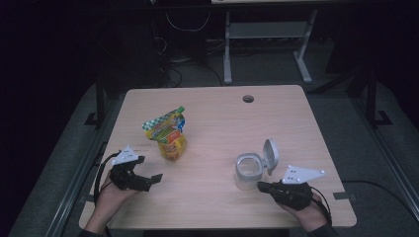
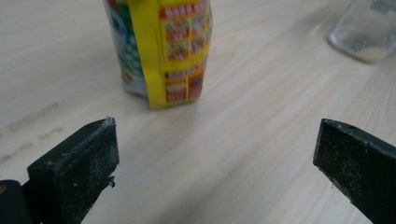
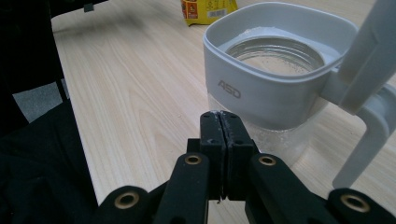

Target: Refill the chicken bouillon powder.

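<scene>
Left gripper (image 1: pixel 157 177) noted near the front left corner of the tabletop (image 1: pixel 212 106), held in a hand (image 1: pixel 106 197) entering from the front edge, grey three-cornered plate uppermost. Jaws found wide apart in the left gripper view, nothing between them, bare wood visible across the gap. Yellow and green pouch (image 1: pixel 168 136) observed standing upright left of the tabletop's centre, just beyond the left gripper and apart from it; in the left gripper view seen straight ahead of the open jaws (image 2: pixel 163 51), lower edge resting on the wood. Round cable hole (image 1: pixel 248 98) recorded near the back edge, right of centre. Clear jar (image 1: pixel 248 170) with a white square collar located right of centre, toward the front edge, well apart from the pouch; white lid (image 1: pixel 271 154) found hinged up and back on the jar's right side, mouth open. Collar lettering readable in the right gripper view (image 3: pixel 275 70); contents not discernible. Right gripper (image 1: pixel 260 186) noted near the front right corner, held in the other hand (image 1: pixel 309 212), tips pointed at the jar's base. Fingers (image 3: pixel 212 135) found pressed together with nothing between them, just beside the jar's glass wall; contact with the glass not determinable.
</scene>
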`<state>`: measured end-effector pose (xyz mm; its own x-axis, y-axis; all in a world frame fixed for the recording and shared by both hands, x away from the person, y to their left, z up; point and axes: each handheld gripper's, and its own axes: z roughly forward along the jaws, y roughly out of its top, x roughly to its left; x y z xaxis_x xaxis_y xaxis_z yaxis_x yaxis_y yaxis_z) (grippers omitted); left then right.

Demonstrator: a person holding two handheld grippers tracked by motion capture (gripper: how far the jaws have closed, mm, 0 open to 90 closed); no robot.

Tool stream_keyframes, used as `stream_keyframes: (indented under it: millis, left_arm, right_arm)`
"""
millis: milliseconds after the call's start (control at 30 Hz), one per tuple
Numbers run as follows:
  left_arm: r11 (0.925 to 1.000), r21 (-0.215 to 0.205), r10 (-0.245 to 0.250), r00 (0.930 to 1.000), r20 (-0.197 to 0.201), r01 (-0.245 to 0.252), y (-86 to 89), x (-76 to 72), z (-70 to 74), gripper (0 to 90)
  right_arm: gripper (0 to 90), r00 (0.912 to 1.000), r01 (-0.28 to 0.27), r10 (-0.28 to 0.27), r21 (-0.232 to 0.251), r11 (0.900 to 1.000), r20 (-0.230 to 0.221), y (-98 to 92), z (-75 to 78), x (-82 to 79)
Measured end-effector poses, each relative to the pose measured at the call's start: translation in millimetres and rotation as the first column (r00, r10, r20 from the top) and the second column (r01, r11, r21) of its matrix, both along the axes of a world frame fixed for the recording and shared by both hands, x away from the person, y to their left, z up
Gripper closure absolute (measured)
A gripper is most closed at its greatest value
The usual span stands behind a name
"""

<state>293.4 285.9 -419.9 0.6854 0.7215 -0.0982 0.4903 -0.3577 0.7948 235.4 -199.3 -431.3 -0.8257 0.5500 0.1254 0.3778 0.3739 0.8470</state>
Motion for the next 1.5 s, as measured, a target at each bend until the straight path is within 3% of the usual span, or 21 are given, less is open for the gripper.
stream_keyframes:
  millis: [67, 333, 467, 667, 933, 1233, 1500]
  left_arm:
    - [0.9999, 0.004, 0.009, 0.9998, 0.015, -0.009, 0.6, 4.0, 4.8, 0.0]
    - [0.9972, -0.068, 0.037, 0.9975, 0.061, -0.032, 5.6, 24.5, 19.8, 0.0]
    - [0.9940, -0.106, 0.035, 0.9958, 0.084, -0.026, 7.1, 33.1, 27.2, 5.3]
    - [0.9916, -0.127, 0.040, 0.9924, 0.117, -0.025, 6.8, 45.6, 36.4, 11.9]
    - [0.9873, -0.159, 0.027, 0.9912, 0.130, -0.006, -0.3, 57.3, 40.0, 19.6]
    - [0.9835, -0.180, 0.004, 0.9921, 0.125, 0.018, -3.7, 66.0, 42.4, 40.4]
    - [0.9796, -0.194, -0.029, 0.9914, 0.127, 0.053, -5.8, 67.5, 46.0, 64.5]
  right_arm:
    - [88.4, 1.0000, -0.002, 0.002, -0.003, 1.000, 0.001, 0.8, -0.2, 0.1]
    - [88.5, 1.0000, -0.001, 0.000, -0.005, 1.000, -0.003, 1.5, -0.2, -0.1]
    - [88.5, 1.0000, 0.001, -0.001, -0.010, 1.000, -0.004, 1.6, -0.3, -0.4]
    - [88.5, 1.0000, -0.001, 0.001, -0.013, 1.000, -0.004, 1.9, -0.4, -0.4]
    - [88.6, 0.9999, 0.000, 0.000, -0.019, 1.000, -0.011, 2.4, -0.6, -0.8]
    - [88.6, 1.0000, -0.001, 0.001, -0.026, 1.000, -0.006, 2.0, -1.0, -0.7]
    - [88.7, 1.0000, 0.000, -0.001, -0.030, 1.000, -0.007, 2.4, -1.3, -0.8]
